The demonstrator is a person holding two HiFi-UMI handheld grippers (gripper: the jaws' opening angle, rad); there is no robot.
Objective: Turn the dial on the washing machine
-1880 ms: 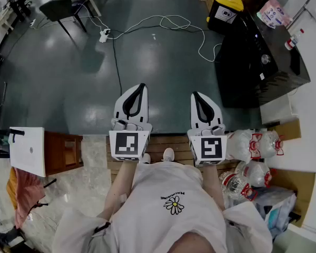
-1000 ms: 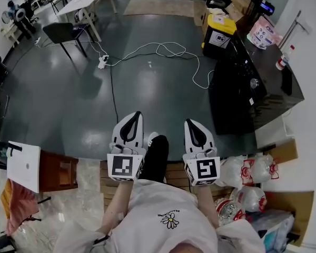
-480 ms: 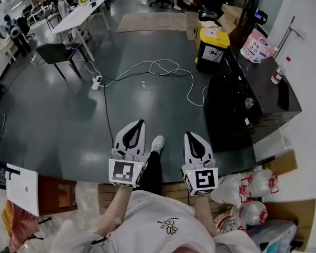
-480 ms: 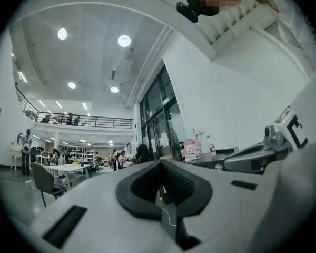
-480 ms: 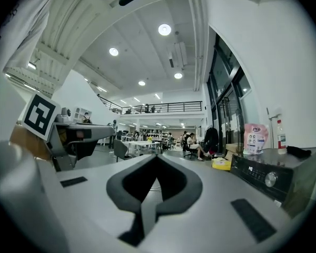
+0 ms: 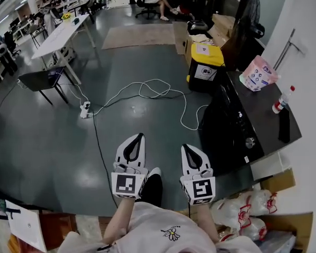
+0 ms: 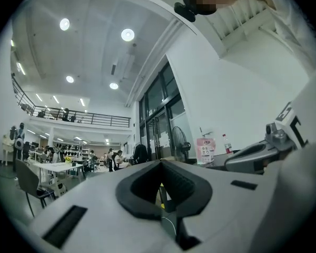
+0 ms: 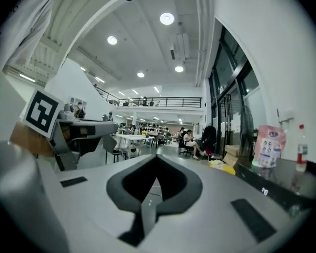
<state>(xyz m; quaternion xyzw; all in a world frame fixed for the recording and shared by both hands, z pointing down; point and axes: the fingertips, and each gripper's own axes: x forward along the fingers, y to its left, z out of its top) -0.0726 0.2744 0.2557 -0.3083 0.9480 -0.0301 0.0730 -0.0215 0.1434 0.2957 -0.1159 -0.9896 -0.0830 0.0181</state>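
Both grippers are held low in front of the person, side by side and pointing forward over the grey floor (image 6: 52,141).

Left gripper (image 6: 138,137): its own view shows the jaws pressed together at the tips (image 7: 160,163), with nothing between them. Only the far hall shows through the gap behind the tips.

Right gripper (image 6: 186,147): jaws likewise closed tip to tip (image 8: 157,157) and empty.

Neither gripper touches anything.

The washer (image 6: 229,128) is a black unit standing to the right of the right gripper, apart from it. The dial (image 6: 249,142) is a small silver knob on the washer's top panel, towards the near end. It is clear of both grippers.

On the washer's top, a pink pack (image 6: 258,73) lies at the far end and a bottle (image 6: 282,99) stands upright near the wall. In the right gripper view these sit at the right edge, the pack (image 8: 269,145) just left of the bottle (image 8: 302,147).

A yellow-lidded bin (image 6: 205,62) stands beyond the washer. A white cable (image 6: 147,93) loops across the floor ahead of the grippers.
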